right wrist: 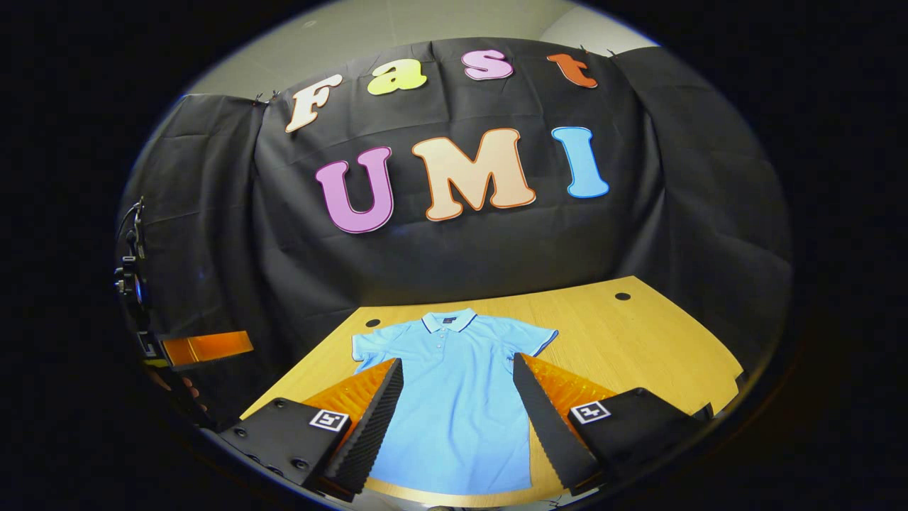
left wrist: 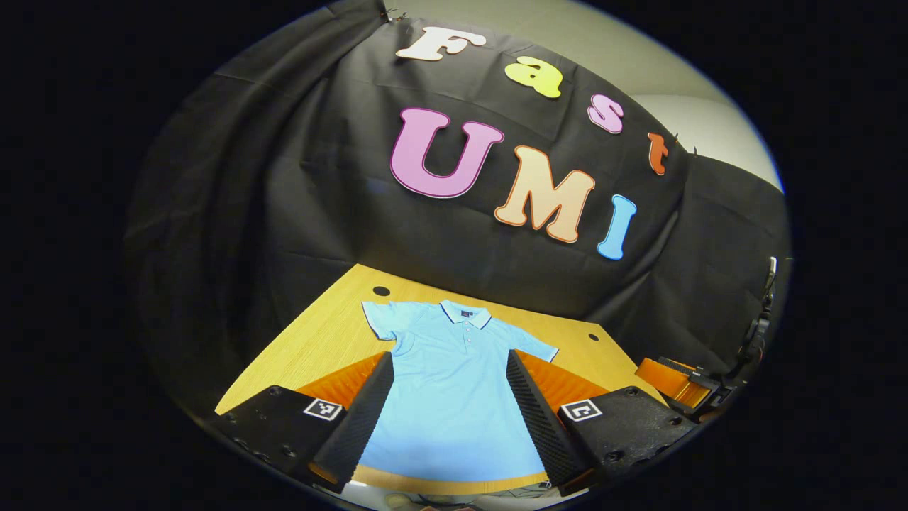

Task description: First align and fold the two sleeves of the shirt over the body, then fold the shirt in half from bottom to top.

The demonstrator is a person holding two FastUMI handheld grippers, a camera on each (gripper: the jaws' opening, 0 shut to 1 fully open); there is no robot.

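Both grippers hang above the near edge of the table, tilted down toward the shirt, fingers spread wide with nothing between them. In the left gripper view the left gripper (left wrist: 450, 419) frames the shirt's lower body, one finger at each side of the cloth. In the right gripper view the right gripper (right wrist: 457, 419) does the same from a spot more to the right, and the other gripper (right wrist: 206, 346) shows at the far left of that view, off the table's side.

The light blue polo shirt (left wrist: 454, 376) lies flat and face up on the wooden table (left wrist: 333, 330), collar (left wrist: 464, 313) toward the black cloth wall, hem toward the near edge. Both short sleeves are spread out to the sides, unfolded; the left sleeve (left wrist: 379, 319) and the right sleeve (left wrist: 532, 346) rest on bare wood. The hem sits close to the near table edge, with a thin strip of wood showing below it.

Bare tabletop lies on both sides of the shirt, with the wider stretch on the right (right wrist: 638, 341). Two round holes (right wrist: 623, 296) sit near the far corners
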